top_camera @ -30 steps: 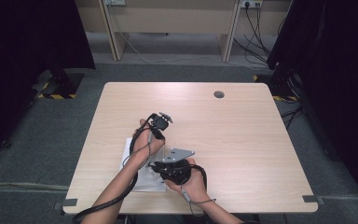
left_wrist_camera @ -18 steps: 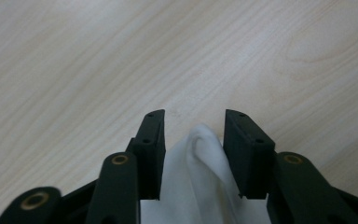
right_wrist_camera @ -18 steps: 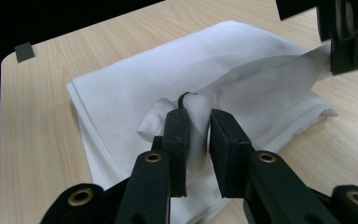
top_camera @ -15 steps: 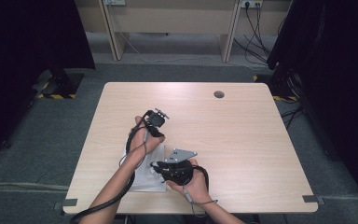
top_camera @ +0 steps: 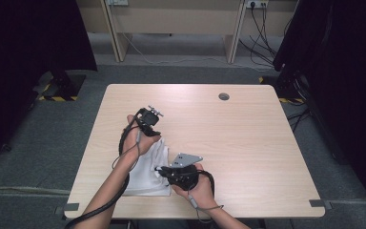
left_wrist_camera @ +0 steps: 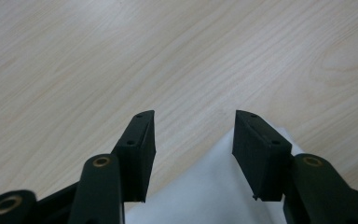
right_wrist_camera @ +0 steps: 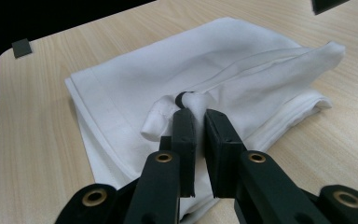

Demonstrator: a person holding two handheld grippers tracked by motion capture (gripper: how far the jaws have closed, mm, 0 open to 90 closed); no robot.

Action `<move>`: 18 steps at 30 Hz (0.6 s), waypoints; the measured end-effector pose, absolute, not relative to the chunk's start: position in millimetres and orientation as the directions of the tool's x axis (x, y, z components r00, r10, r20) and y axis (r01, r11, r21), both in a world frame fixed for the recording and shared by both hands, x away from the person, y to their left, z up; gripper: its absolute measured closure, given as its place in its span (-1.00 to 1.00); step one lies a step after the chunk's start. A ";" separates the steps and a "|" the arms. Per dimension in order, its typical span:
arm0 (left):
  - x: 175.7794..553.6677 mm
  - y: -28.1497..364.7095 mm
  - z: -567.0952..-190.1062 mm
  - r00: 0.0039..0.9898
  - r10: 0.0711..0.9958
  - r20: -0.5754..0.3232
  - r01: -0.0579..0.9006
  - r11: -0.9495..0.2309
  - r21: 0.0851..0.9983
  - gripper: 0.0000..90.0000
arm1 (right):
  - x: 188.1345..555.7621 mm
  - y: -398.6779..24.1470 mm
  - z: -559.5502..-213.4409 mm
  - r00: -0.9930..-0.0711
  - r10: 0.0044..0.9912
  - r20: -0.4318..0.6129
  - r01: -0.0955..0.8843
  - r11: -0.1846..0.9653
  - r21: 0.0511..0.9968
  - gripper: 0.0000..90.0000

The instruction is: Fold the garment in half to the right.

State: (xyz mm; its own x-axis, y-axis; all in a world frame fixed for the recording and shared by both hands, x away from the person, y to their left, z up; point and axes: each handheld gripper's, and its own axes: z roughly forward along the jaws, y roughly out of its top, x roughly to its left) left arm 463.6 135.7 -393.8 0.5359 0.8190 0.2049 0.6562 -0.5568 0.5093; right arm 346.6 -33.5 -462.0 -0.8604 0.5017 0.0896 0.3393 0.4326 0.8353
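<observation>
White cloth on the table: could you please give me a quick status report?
Left hand-held gripper jaws just been opening, nothing between them. Right hand-held gripper shut on a fold of the white cloth. Nothing in the way on the table.

Bare table is lying open ahead and to the right. The cloth is covering the near-left part, with both grippers crowding over it.

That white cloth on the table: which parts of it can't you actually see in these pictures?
- High view: the white cloth lies partly under both forearms and the right gripper.
- Right gripper view: the pinched bit is hidden between closed jaws.
- Left gripper view: the left gripper, open; picture's bottom edge cuts the cloth.
</observation>
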 end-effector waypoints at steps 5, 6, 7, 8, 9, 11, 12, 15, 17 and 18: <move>462.9 144.5 -401.9 0.530 0.821 0.211 0.668 -0.557 0.493 0.08 | 345.1 -38.1 -461.2 -0.856 0.509 0.084 0.337 0.427 0.839 0.84; 462.7 145.5 -403.8 0.530 0.821 0.213 0.669 -0.559 0.490 0.08 | 344.6 -39.0 -460.8 -0.856 0.509 0.086 0.338 0.427 0.839 0.84; 462.0 146.6 -406.7 0.538 0.815 0.217 0.665 -0.568 0.484 0.08 | 344.3 -40.2 -460.3 -0.856 0.510 0.085 0.338 0.427 0.839 0.84; 462.0 146.6 -406.7 0.538 0.815 0.217 0.665 -0.568 0.484 0.06 | 344.3 -40.2 -460.3 -0.856 0.510 0.085 0.338 0.427 0.839 0.84; 460.5 146.5 -410.4 0.555 0.803 0.218 0.652 -0.582 0.485 0.06 | 343.7 -42.4 -459.4 -0.856 0.510 0.084 0.336 0.426 0.840 0.79; 460.5 146.5 -410.4 0.555 0.803 0.218 0.652 -0.582 0.485 0.05 | 341.9 -46.0 -456.6 -0.855 0.513 0.080 0.332 0.421 0.844 0.79; 458.5 143.2 -416.7 0.577 0.786 0.219 0.635 -0.601 0.484 0.05 | 341.9 -46.0 -456.6 -0.855 0.513 0.080 0.332 0.421 0.844 0.73; 458.5 143.2 -416.7 0.577 0.786 0.219 0.635 -0.601 0.484 0.01 | 340.1 -53.7 -442.9 -0.842 0.533 0.082 0.320 0.373 0.871 0.61; 457.2 139.0 -419.3 0.589 0.776 0.224 0.621 -0.613 0.489 0.01 | 340.1 -53.7 -442.9 -0.842 0.533 0.082 0.320 0.373 0.871 0.61; 457.2 139.0 -419.3 0.589 0.776 0.224 0.621 -0.613 0.489 0.01 | 341.3 -56.3 -434.3 -0.841 0.536 0.075 0.309 0.361 0.880 0.61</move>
State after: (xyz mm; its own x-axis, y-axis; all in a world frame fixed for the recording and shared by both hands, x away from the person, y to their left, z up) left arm 457.2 139.0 -419.3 0.5894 0.7761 0.2242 0.6211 -0.6128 0.4886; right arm 341.3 -56.3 -434.3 -0.8408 0.5362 0.0751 0.3090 0.3615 0.8797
